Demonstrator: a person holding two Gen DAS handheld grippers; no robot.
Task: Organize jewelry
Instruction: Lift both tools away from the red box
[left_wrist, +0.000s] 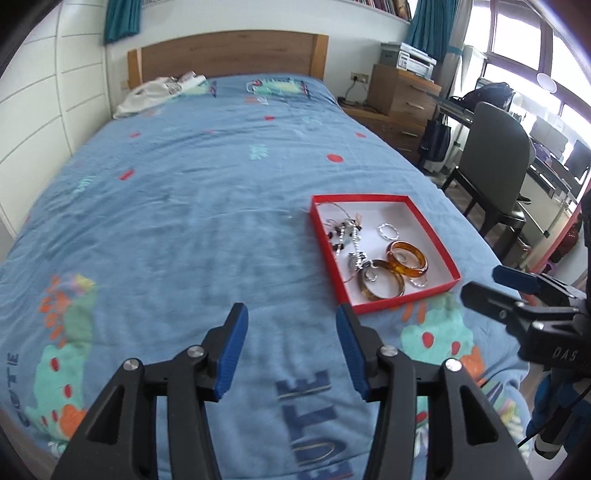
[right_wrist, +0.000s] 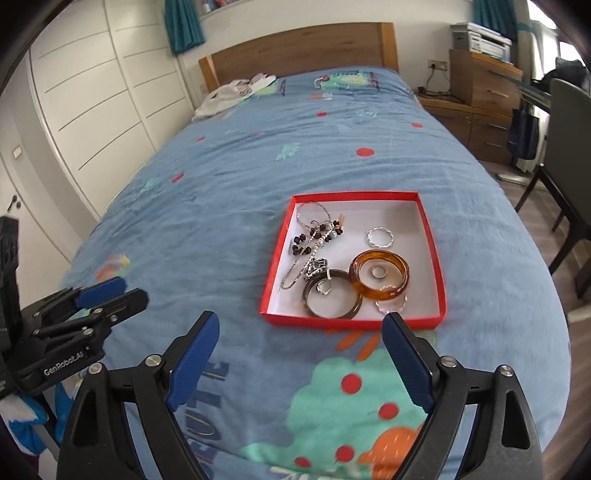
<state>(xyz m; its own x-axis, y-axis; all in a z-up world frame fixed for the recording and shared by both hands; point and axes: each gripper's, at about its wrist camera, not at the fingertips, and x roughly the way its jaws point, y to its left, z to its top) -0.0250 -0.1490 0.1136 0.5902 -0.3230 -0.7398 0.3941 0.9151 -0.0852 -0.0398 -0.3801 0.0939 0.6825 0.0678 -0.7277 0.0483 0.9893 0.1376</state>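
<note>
The bed (right_wrist: 229, 192), covered by a blue patterned spread, fills both views. The red box (right_wrist: 432, 258) (shallow, white-lined) rests on the spread toward the bed's right side. Inside lie an amber bangle (right_wrist: 400, 284) and a dark bangle (right_wrist: 317, 312), touching; a tangled bead-and-chain necklace (right_wrist: 314, 236) occupies the left half. A silver ring (right_wrist: 380, 236) lies apart, behind the amber bangle.

The left gripper (left_wrist: 291, 314) and right gripper (right_wrist: 299, 325) hover above the spread on the near side of the box, jaws apart, nothing between them.
</note>
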